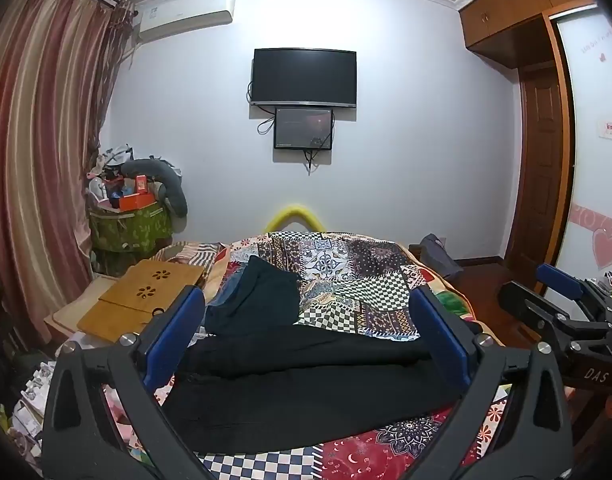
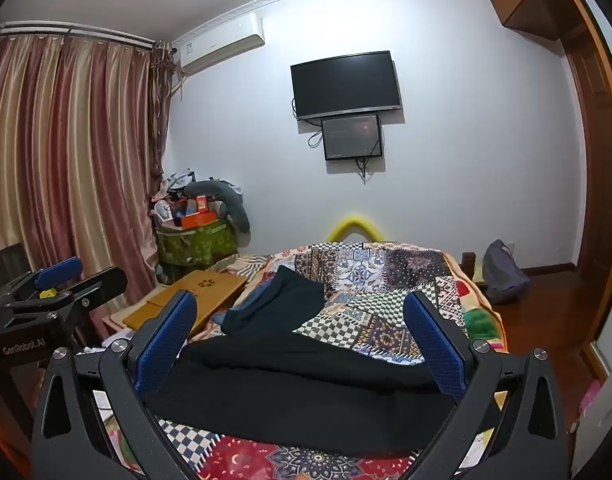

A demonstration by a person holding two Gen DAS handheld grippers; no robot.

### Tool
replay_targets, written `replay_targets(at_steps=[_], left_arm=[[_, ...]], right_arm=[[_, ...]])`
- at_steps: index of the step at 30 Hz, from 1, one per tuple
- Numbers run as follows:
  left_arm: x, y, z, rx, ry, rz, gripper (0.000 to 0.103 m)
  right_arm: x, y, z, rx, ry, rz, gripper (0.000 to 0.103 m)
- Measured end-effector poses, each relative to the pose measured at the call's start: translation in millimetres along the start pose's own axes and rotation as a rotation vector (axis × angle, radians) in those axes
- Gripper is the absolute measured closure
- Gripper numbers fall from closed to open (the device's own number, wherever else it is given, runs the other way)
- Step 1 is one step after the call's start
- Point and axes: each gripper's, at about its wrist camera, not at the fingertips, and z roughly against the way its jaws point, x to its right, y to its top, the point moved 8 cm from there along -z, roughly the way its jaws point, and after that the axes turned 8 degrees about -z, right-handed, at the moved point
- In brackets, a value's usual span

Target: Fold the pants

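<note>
Left wrist view looks along the left gripper [image 1: 306, 328], whose blue-padded fingers [image 1: 174, 332] are spread wide with nothing between them. Below and ahead, black pants [image 1: 306, 392] lie across the near part of a patchwork quilt [image 1: 345, 280] that covers the bed, stretched sideways with one layer doubled over the other along the far edge. A second dark garment [image 1: 262, 300] lies crumpled just beyond the pants, touching them at the left. At the right edge of this view the right gripper [image 1: 561, 300] is seen from the side, hovering beside the bed and apart from the cloth. From the right wrist view, the right gripper [image 2: 302, 340] is likewise splayed, its fingers [image 2: 437, 344] holding nothing, with the pants [image 2: 306, 392] spread beneath and in front of them. The left gripper [image 2: 58, 280] appears at the left edge there, off the cloth. A wooden lap desk [image 1: 142, 300] sits at the bed's left side, near a green bin [image 1: 126, 228] heaped with clutter by the striped curtain [image 1: 38, 140]. A dark television [image 1: 304, 76] hangs on the far wall above a smaller screen [image 1: 303, 128].
</note>
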Motion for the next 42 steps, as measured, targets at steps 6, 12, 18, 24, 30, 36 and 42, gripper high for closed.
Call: replay_targets(at_steps=[6,12,18,24,30,36,42], left_arm=[[2,0,0,-0.003,0.004,-0.001,0.0],[8,-18,-5,-0.005,0.008,0.001,0.0],[-3,-11,-7,-0.01,0.004,0.015,0.0],[-3,-12,-9,-0.01,0.013,0.01,0.0],[-2,-11,-9,-0.016,0.006,0.012,0.0],[0,-9,-9,-0.018,0.006,0.017,0.0],[0,-10,-9,-0.018,0.008,0.016,0.0]], right_arm=[[0,0,0,0.001,-0.002,-0.001,0.001],[-1,0,0,-0.001,-0.001,-0.001,0.001],[0,-1,0,0.0,-0.003,-0.004,0.001],[4,-2,-3,-0.001,-0.003,-0.004,0.001],[5,-2,-2,-0.002,-0.006,-0.003,0.001],[10,-4,-4,-0.004,-0.012,0.001,0.001],[10,-4,-5,-0.004,-0.014,0.009,0.001]])
